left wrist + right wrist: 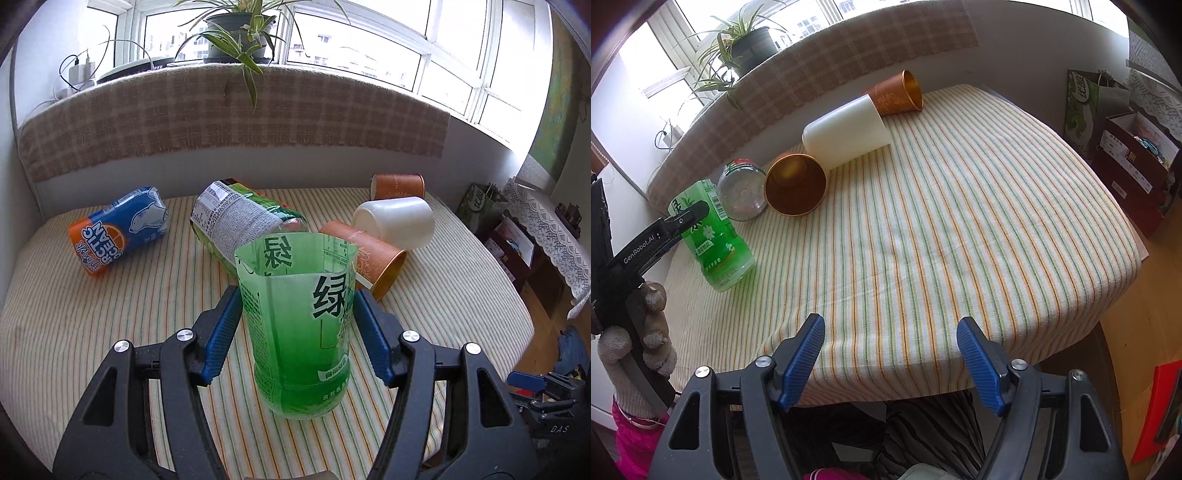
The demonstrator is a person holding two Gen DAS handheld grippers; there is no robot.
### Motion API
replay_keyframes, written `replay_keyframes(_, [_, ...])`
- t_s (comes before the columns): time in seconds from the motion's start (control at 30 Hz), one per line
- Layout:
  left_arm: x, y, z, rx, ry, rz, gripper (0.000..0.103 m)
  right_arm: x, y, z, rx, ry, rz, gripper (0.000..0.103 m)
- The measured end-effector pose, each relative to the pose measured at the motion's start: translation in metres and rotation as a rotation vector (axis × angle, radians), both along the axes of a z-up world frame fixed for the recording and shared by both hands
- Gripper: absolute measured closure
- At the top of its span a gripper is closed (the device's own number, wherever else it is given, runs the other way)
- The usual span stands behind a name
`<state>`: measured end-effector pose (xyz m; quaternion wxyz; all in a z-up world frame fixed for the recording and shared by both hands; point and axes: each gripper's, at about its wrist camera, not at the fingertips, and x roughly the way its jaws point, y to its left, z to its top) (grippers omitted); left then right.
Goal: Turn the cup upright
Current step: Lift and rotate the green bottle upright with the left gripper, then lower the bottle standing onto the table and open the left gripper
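Observation:
A green cut-bottle cup (299,332) stands upright on the striped table, open end up, between the blue pads of my left gripper (297,299). The pads touch or nearly touch its sides. It also shows in the right wrist view (709,236), with the left gripper's finger across it. My right gripper (890,332) is open and empty over the table's near edge. Lying on their sides are a white cup (397,220), an orange cup (364,258) with its gold mouth toward me, and a second orange cup (399,186) behind.
A clear labelled bottle-cup (236,218) and a blue and orange cup (118,229) lie on their sides at the left. The striped tablecloth (942,221) drops off at the front and right. A plant (240,33) sits on the sill. Bags and boxes (1126,155) stand at the right.

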<state>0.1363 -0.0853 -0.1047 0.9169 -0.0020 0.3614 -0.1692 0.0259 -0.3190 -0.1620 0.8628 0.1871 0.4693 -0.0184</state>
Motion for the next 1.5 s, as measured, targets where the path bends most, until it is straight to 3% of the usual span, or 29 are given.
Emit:
replay_keyframes(0.43, [-0.015, 0.001, -0.003, 0.014, -0.026, -0.012, 0.039, 0.001, 0.005, 0.002, -0.006, -0.006, 0.009, 0.026])
replay_keyframes(0.67, [-0.024, 0.008, -0.007, -0.057, 0.029, -0.041, 0.039, 0.002, 0.010, 0.002, -0.001, -0.005, 0.023, 0.026])
replay_keyframes(0.97, [-0.033, 0.010, -0.009, -0.075, 0.042, -0.049, 0.038, 0.000, 0.012, 0.003, -0.003, -0.009, 0.025, 0.026])
replay_keyframes(1.23, [-0.034, 0.015, -0.022, -0.110, 0.122, -0.058, 0.037, -0.003, 0.013, 0.007, -0.007, -0.020, 0.030, 0.026])
replay_keyframes(1.37, [-0.038, 0.024, -0.025, -0.140, 0.142, -0.043, 0.021, -0.004, 0.015, 0.009, -0.015, -0.028, 0.036, 0.026])
replay_keyframes(1.5, [-0.043, 0.033, -0.028, -0.140, 0.156, -0.026, 0.021, -0.003, 0.019, 0.014, -0.033, -0.044, 0.047, 0.026])
